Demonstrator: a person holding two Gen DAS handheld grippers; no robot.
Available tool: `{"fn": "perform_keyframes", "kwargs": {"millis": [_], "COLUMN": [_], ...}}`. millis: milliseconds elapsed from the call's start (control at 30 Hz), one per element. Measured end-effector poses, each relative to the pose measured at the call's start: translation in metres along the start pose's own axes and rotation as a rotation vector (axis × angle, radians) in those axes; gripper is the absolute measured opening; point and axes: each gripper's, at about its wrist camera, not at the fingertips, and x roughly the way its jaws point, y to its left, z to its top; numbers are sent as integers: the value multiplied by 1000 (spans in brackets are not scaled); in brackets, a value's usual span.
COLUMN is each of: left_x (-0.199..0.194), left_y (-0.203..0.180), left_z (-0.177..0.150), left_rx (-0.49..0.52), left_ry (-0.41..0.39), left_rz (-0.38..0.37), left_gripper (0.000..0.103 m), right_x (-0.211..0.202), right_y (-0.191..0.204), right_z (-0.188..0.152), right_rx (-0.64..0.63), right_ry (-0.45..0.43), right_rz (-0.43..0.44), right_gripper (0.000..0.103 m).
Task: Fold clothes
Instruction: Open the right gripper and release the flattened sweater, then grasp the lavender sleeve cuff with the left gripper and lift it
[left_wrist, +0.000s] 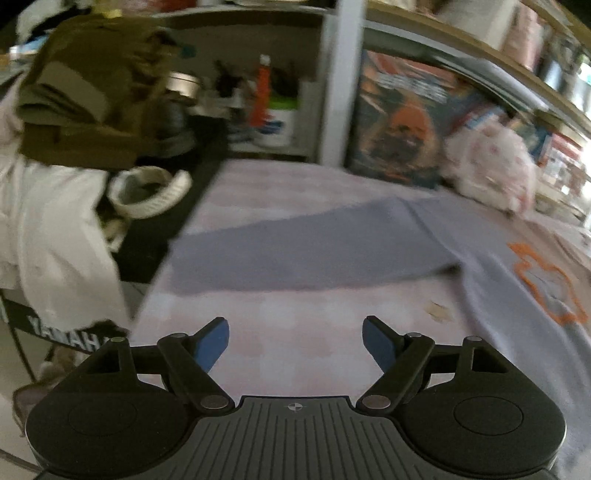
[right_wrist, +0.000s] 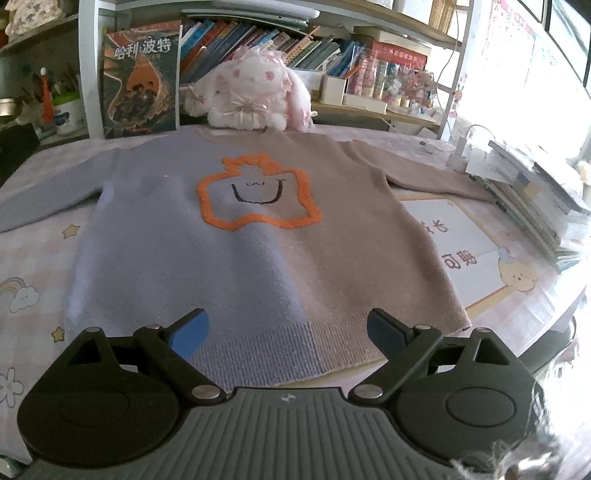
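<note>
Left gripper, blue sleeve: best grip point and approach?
Grip the blue sleeve near its cuff end, by the table's left edge, coming from the front with the left gripper low and open. It lies flat and straight out from the sweater, so the cuff edge probably pinches up most easily.

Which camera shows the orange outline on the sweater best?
The right wrist view: the orange outline sits centred and sharp on the flat sweater, whole shape visible. The left wrist view catches it only blurred at the right edge, partly cut off.
</note>
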Motion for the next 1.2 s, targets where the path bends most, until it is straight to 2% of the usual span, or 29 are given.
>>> {"fn": "perform_keyframes", "kwargs": {"millis": [233, 333, 400, 467, 567, 700, 800, 1033, 1200], "left_x": [30, 42, 51, 58, 63, 68, 74, 81, 83], "left_y": [32, 44, 51, 54, 54, 46, 36, 57, 64], "left_z": [15, 22, 25, 27, 28, 27, 28, 33, 34], "left_rx": [-116, -167, -199, -231, -293, -381, -415, -564, -588], "left_ry": [-9, -7, 3, 20, 14, 23, 36, -1, 1], "left_rz": [87, 118, 130, 123, 98, -56, -130, -55, -28], "left_gripper": [75, 55, 52, 47, 47, 47, 47, 47, 34], "right_x": [-2, -3, -3, -4, -5, -4, -3, -1, 3], "right_y": [3, 1, -1, -3, -8, -13, -13, -8, -13], "right_z": [2, 1, 1, 0, -1, -1, 0, 2, 4], "right_rx": [-19, -19, -21, -18, -11, 2, 5, -20, 2], "right_ry": [6, 18, 27, 36, 47, 60, 66, 63, 66], "right_rz": [-36, -55, -65, -79, -100, -118, -120, -108, -116], "right_gripper": [93, 93, 93, 93, 93, 93, 93, 93, 93]}}
